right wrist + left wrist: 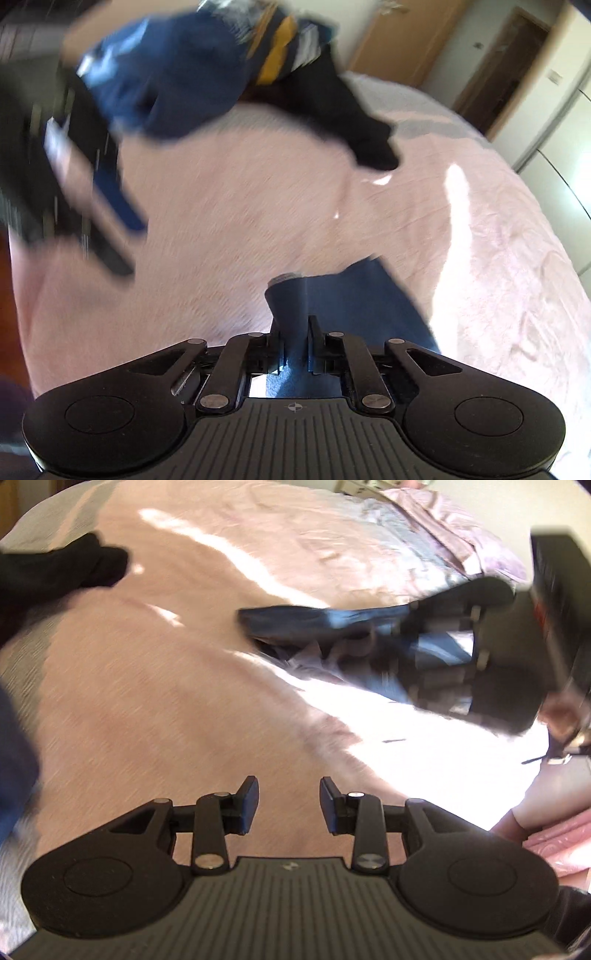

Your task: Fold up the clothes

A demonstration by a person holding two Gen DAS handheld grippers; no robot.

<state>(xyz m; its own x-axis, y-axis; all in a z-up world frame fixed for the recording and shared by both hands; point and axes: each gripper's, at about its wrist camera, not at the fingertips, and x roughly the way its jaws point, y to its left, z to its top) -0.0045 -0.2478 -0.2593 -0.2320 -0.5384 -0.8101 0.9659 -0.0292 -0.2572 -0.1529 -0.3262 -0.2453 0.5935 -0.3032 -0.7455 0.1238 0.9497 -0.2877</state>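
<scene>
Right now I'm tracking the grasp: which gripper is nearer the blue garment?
Right. The right gripper has its fingers shut on the blue garment; the left gripper is open over the pink bedspread, apart from it.

home bedroom: pink-covered bed, wardrobe

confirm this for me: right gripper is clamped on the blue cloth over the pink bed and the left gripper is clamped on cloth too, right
Not quite. The left gripper is open and empty, as the left wrist view shows: its fingers stand apart with only the pink bedspread between them. The rest holds: the right gripper is shut on the blue cloth.
</scene>
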